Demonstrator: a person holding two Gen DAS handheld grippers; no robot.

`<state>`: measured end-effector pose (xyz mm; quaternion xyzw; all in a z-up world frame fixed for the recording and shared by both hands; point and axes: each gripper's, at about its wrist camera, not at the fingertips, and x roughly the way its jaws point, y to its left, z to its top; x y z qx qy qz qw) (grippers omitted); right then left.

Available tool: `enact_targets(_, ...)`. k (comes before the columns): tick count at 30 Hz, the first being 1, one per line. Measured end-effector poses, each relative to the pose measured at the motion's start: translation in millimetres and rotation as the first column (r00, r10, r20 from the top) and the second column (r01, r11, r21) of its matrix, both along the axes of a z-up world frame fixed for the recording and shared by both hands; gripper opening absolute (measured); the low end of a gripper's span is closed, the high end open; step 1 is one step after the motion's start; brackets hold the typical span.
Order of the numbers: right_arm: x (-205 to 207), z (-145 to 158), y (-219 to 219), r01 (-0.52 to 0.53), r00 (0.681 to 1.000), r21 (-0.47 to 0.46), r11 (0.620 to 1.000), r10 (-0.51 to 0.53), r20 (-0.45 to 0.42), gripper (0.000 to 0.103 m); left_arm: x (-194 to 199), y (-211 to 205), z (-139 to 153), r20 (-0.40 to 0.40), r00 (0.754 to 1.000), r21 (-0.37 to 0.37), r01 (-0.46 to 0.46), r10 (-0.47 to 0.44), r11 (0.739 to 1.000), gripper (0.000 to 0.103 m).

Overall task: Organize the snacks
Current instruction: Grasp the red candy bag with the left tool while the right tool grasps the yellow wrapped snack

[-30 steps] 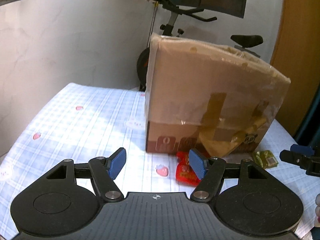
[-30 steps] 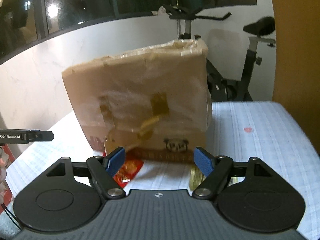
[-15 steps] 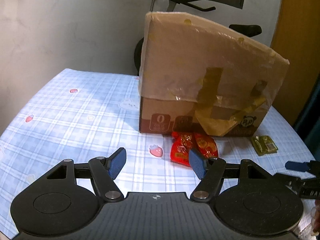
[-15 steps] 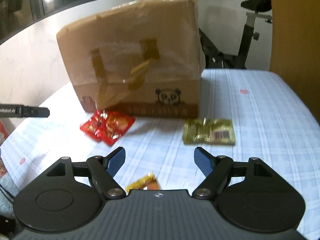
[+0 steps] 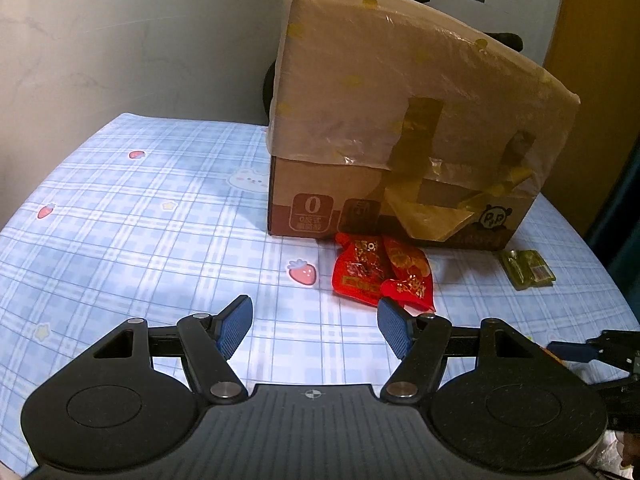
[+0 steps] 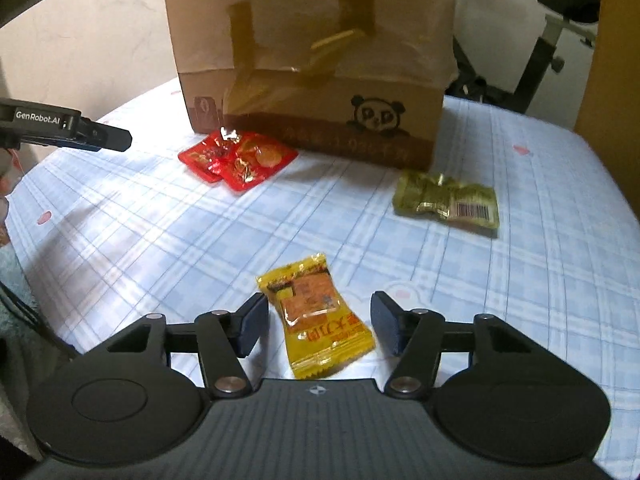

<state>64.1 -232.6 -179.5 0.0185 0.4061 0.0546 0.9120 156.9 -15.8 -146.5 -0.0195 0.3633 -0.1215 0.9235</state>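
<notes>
Yellow snack packet [image 6: 316,316] lies at lower centre between the closing, not yet touching right gripper [image 6: 318,326] jaws and may slide away, while the left gripper [image 5: 312,330] hangs open, empty.

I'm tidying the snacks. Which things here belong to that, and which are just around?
For the job:
- yellow snack packet, between the right tool's closing pads, untouched
- two red snack packets
- green snack packet
- cardboard box, probably

Just around:
- exercise bike
- checked tablecloth
</notes>
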Motion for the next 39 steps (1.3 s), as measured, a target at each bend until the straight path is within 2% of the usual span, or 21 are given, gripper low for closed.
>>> enact_targets(2, 5.2, 0.9, 0.8, -0.013, 1.0, 0.037, 0.999, 0.013, 0.0, 0.035, 0.9, -0.4, -1.4, -0.008, 1.0, -0.001, 0.005, -0.005, 1.0, 0.07)
enact_targets(5, 20.0, 1.1, 5.8, -0.041, 0.999, 0.054, 0.998, 0.042, -0.003, 0.035, 1.1, -2.3, -0.6, -0.007, 1.0, -0.001, 0.014, -0.014, 1.0, 0.07)
enact_targets(9, 43.6, -2.5, 11.0, -0.058, 0.998, 0.04, 0.998, 0.057, 0.016, 0.034, 4.1, -3.3, 1.5, -0.005, 1.0, -0.008, 0.026, -0.026, 1.0, 0.063)
enact_targets(16, 74.0, -9.4, -6.3, 0.067, 0.995, 0.076, 0.995, -0.072, 0.064, 0.034, 23.0, -6.1, 3.7, 0.003, 0.999, -0.035, 0.053, -0.053, 0.998, 0.051)
enact_targets(21, 67.4, -17.1, -3.5, 0.073, 0.99, 0.058, 0.996, -0.079, 0.115, 0.035, 48.7, -19.1, -10.4, -0.033, 0.997, -0.022, 0.066, -0.067, 0.998, 0.043)
enact_targets(28, 63.7, -16.2, -0.2, 0.074, 0.988, 0.032, 0.997, -0.078, 0.133, 0.035, 73.7, -37.9, -27.7, -0.062, 0.995, -0.011, 0.079, -0.08, 0.997, 0.043)
enact_targets(35, 64.4, -17.2, -2.5, 0.071, 0.988, 0.051, 0.996, -0.077, 0.135, 0.035, 84.2, -54.8, -43.4, -0.085, 0.992, 0.021, 0.092, -0.09, 0.996, 0.043)
enact_targets(39, 64.1, -16.1, -7.4, 0.068, 0.988, 0.078, 0.995, -0.078, 0.133, 0.035, 84.6, -69.4, -47.9, -0.053, 0.994, 0.058, 0.102, -0.099, 0.993, 0.043)
